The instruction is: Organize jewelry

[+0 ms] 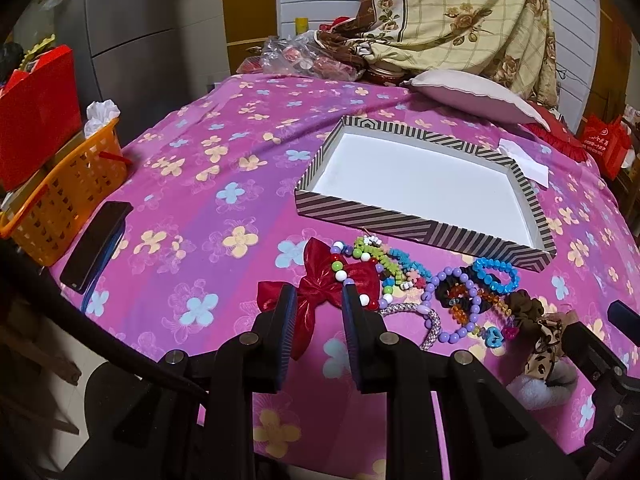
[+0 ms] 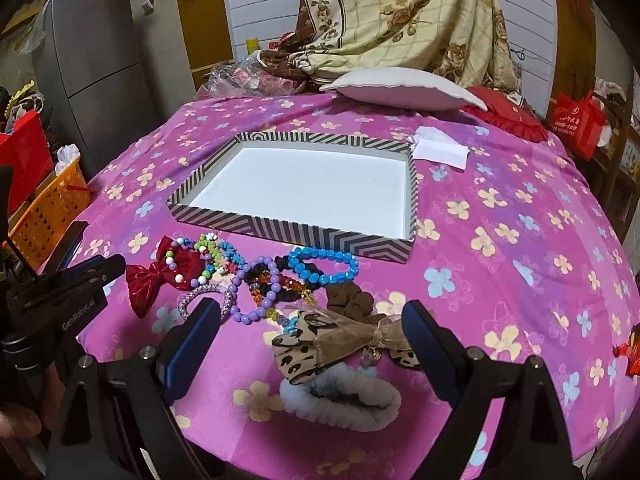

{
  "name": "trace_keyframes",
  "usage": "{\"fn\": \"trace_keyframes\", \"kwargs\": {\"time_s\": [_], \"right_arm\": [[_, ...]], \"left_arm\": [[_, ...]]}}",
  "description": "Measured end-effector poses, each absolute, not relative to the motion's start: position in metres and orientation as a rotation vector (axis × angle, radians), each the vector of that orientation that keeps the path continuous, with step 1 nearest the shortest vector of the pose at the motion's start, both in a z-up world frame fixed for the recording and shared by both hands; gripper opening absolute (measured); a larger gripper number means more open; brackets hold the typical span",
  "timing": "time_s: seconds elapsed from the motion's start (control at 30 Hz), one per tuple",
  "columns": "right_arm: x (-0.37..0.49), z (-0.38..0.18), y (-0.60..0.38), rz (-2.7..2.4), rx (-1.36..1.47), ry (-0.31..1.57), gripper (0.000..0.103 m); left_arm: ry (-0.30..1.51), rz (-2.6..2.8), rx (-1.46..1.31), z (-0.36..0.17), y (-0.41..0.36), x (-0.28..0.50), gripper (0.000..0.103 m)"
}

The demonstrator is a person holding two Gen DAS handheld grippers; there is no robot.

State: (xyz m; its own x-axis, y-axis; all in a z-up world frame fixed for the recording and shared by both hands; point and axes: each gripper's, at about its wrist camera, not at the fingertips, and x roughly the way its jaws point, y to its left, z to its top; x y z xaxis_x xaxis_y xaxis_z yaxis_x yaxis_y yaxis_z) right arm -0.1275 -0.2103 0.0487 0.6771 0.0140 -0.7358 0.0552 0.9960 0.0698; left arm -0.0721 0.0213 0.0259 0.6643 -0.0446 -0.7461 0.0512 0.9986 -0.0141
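Observation:
A striped tray [image 1: 404, 225] [image 2: 288, 229] with a white, empty floor lies on the pink flowered cloth. In front of it lies a heap of jewelry: a red bow [image 1: 320, 292] [image 2: 156, 276], a multicolour bead bracelet [image 1: 360, 268], a purple bead bracelet [image 1: 460, 312] [image 2: 256, 292], a blue bead bracelet [image 1: 496, 276] [image 2: 324, 266], a brown scrunchie [image 2: 350, 300], a leopard bow [image 2: 320, 344] and a fluffy white band [image 2: 340, 396]. My left gripper [image 1: 318, 300] is open, its fingers either side of the red bow. My right gripper [image 2: 312, 320] is wide open around the leopard bow.
An orange basket [image 1: 60, 204] and a dark phone [image 1: 96, 246] sit at the left table edge. A pale cushion [image 2: 400, 88], a paper slip [image 2: 440, 152] and a draped floral blanket [image 1: 460, 20] lie behind the tray.

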Motion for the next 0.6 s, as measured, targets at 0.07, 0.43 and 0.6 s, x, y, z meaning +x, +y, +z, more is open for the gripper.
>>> {"fn": "trace_keyframes", "kwargs": {"time_s": [0.07, 0.43, 0.6], "right_arm": [[-0.1275, 0.0484, -0.2089, -0.022, 0.085, 0.827, 0.094], [-0.1297, 0.0483, -0.2073, -0.014, 0.086, 0.833, 0.094], [-0.1293, 0.0483, -0.2067, -0.013, 0.086, 0.833, 0.094]], "left_arm": [[0.842, -0.053, 0.011, 0.0254, 0.0201, -0.0725, 0.019], [0.847, -0.053, 0.011, 0.023, 0.0209, -0.0728, 0.019], [0.847, -0.053, 0.013, 0.0228, 0.0215, -0.0725, 0.019]]}}
